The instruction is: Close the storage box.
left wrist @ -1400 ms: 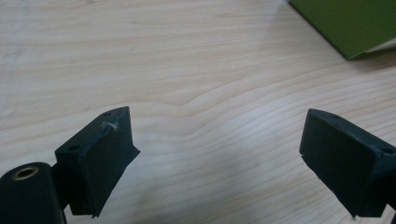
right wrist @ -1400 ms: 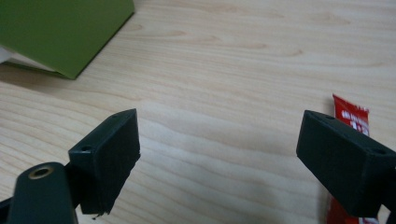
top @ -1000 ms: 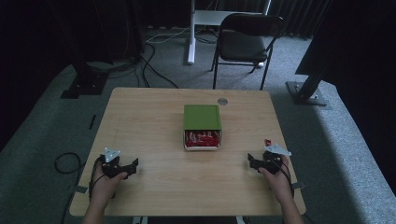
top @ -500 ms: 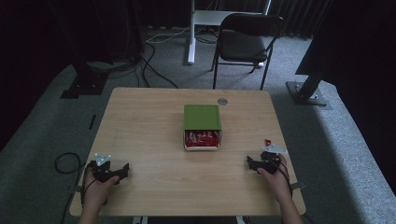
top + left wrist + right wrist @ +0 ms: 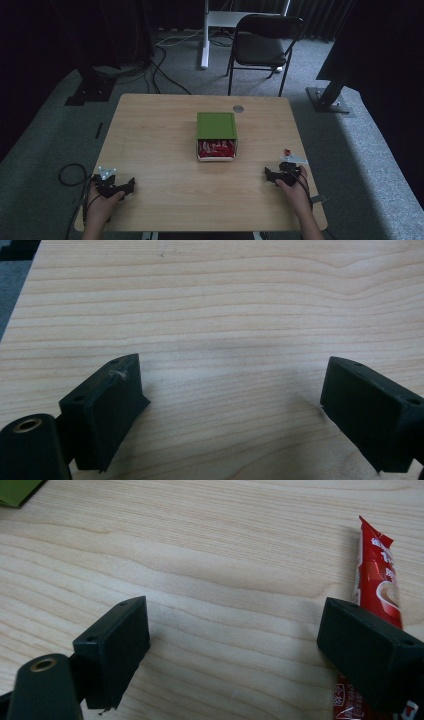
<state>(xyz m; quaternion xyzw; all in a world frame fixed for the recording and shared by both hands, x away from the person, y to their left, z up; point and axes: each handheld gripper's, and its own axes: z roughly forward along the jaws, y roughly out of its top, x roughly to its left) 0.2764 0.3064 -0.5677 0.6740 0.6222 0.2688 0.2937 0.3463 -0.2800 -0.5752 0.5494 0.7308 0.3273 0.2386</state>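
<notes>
Dim grey carpet surrounds a pale wooden table (image 5: 150, 125) whose grain runs in long wavy bands, seen close in both gripper views. Beyond the far edge stands a dark folding chair (image 5: 265, 45) beside a white post (image 5: 205, 35), with black cables (image 5: 160, 70) looping over the floor and dark stands at the left and right. A round grey cap (image 5: 238, 108) sits in the tabletop near its far edge.

At the table's middle lies a box (image 5: 216, 136) with a green lid, its near end open onto red packets (image 5: 216, 148).

Near the left front corner, the left gripper (image 5: 131, 184) rests in the person's hand, its cable trailing off the edge to the carpet. Its jaws stand wide apart, having just drawn in very slightly, with bare wood between them; nothing is held.

Near the right front edge, the right gripper (image 5: 267, 174) rests in the other hand, well apart from the box. In the right gripper view its jaws also stand wide with only wood between them. A red sachet (image 5: 377, 580) lies flat on the table just outside one jaw, passing behind it; whether jaw and sachet touch cannot be told. A corner of the green lid shows at that view's top left.
</notes>
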